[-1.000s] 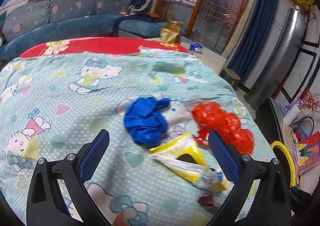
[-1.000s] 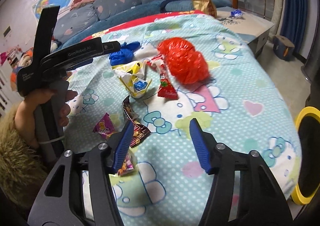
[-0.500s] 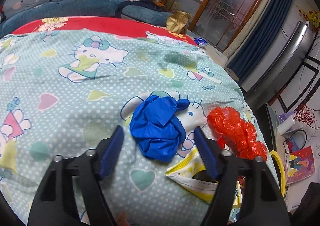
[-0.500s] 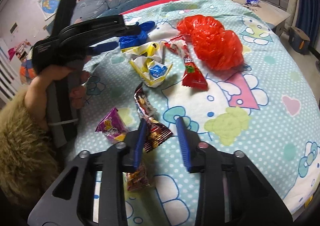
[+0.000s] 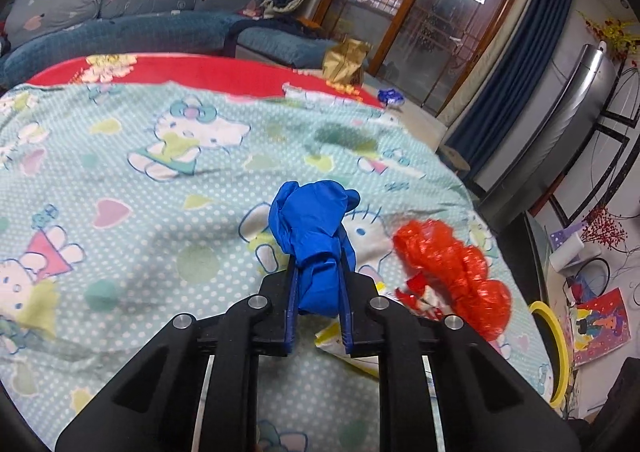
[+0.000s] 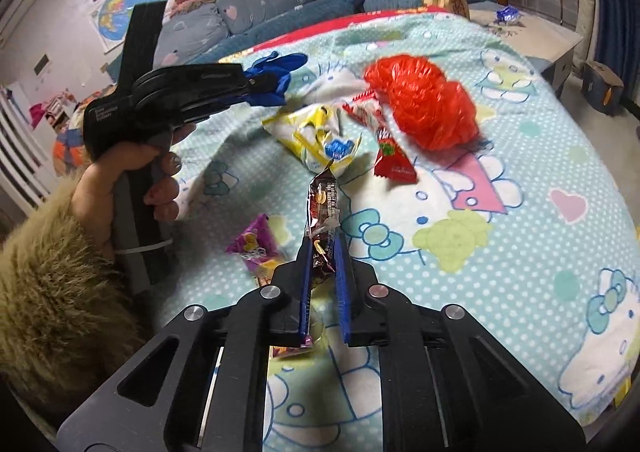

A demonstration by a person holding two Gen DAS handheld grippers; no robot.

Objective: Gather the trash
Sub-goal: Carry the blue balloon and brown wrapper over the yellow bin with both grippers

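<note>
A crumpled blue plastic bag (image 5: 312, 220) sits between the pads of my left gripper (image 5: 318, 264), whose jaws are closing and squeezing it just above the bedspread. The right wrist view shows the same left gripper (image 6: 266, 90) from the side, held by a hand (image 6: 120, 168), with the blue bag (image 6: 280, 66) sticking out of its tip. My right gripper (image 6: 324, 242) is also closing, and its pads pinch the lower end of a dark brown snack wrapper (image 6: 324, 200) that stands up from the bed.
On the cartoon-cat bedspread (image 6: 520, 212) lie a red plastic bag (image 6: 420, 104), a yellow wrapper (image 6: 316, 132), a red packet (image 6: 392, 164) and a purple packet (image 6: 256, 244). A yellow-rimmed bin (image 5: 552, 352) stands beside the bed at right. A sofa runs behind.
Both grippers went from wide open to closed. The left moved forward onto the blue bag and gripped it. The right closed on the brown wrapper, which now stands upright.
</note>
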